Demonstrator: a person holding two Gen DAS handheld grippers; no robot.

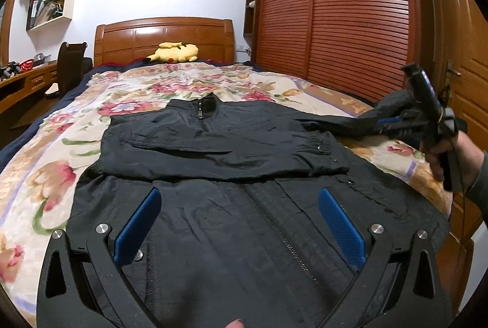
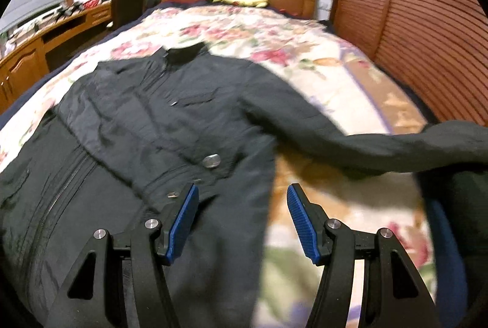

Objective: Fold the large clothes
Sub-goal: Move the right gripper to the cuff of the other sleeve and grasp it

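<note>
Plainly found the black jacket lying zip-up in the middle of the floral quilt (folded sleeve across its chest, other sleeve stretched out sideways), with the left gripper gaping wide over its lower front and the right gripper half-spread over its edge, neither pinching anything.

Your jacket is plain black with a dark zipper; your bedspread is cream with pink and red flowers and green leaves. Far off you see a yellow plush toy and, right, red-brown slatted wardrobe doors. Gripper pads are blue.
</note>
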